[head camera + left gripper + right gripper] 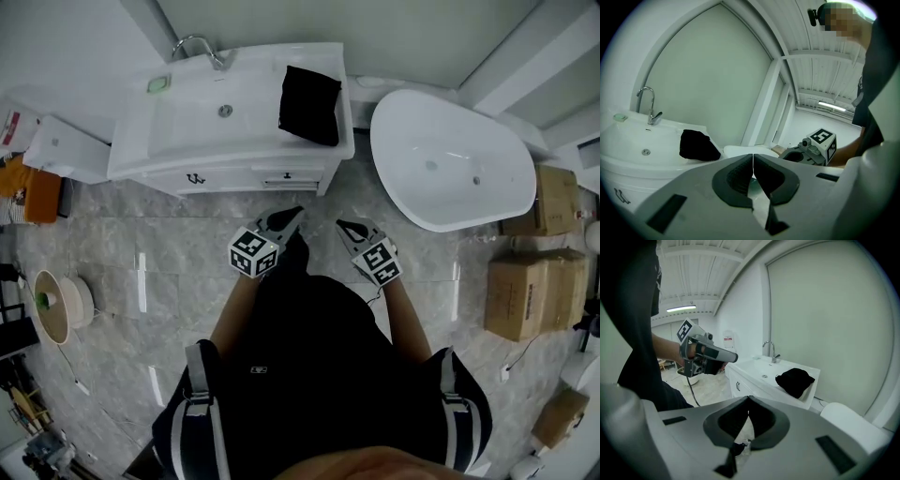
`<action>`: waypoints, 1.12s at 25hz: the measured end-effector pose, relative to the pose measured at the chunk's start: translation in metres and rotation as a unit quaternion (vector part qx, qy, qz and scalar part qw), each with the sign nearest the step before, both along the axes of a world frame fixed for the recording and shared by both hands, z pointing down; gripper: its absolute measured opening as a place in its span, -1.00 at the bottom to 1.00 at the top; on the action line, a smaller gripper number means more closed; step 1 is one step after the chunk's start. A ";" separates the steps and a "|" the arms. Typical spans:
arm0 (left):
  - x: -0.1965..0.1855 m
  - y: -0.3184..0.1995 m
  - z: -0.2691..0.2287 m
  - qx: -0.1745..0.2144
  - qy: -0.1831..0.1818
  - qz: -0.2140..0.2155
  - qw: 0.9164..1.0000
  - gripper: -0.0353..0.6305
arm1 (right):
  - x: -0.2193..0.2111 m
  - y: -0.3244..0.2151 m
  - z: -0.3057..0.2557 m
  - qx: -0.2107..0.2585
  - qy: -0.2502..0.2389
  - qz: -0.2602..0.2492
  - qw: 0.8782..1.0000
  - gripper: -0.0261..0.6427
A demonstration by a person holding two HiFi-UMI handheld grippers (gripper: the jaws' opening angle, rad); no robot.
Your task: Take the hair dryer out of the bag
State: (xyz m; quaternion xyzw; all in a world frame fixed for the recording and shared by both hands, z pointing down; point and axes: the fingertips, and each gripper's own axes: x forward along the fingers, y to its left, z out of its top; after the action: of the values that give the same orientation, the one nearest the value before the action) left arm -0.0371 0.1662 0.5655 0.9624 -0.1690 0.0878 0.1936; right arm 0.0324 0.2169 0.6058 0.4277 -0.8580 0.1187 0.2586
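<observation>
Overhead, left hand-held gripper [294, 214] clenched empty, right hand-held gripper [343, 226] likewise, black bag [309, 105], seemingly closed, on vanity [246, 142].

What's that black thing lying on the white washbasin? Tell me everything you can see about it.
It is a black bag of soft, matte cloth, roughly square from above, lumpy and bulging as if something is inside. It lies slumped on the flat top of the white washbasin, beside the bowl, at the end nearest the bathtub. No strap, print or opening can be made out. Only the washbasin top touches it.
</observation>
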 end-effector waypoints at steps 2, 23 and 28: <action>0.004 -0.018 0.004 -0.007 0.001 -0.001 1.000 -0.84 | 0.004 -0.018 0.001 -0.003 0.007 -0.002 1.000 -0.74; 0.034 -0.170 0.029 -0.024 -0.032 0.059 0.997 -0.84 | 0.016 -0.193 0.017 -0.036 0.024 -0.002 0.999 -0.74; 0.033 -0.199 0.034 -0.027 -0.031 0.057 0.998 -0.84 | 0.021 -0.219 0.028 -0.049 0.035 -0.005 0.998 -0.74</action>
State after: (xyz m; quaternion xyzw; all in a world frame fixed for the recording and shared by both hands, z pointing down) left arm -0.0036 -0.0327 0.5993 0.9617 -0.1177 0.1329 0.2090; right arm 0.0538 -0.0022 0.6339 0.4141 -0.8435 0.1440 0.3101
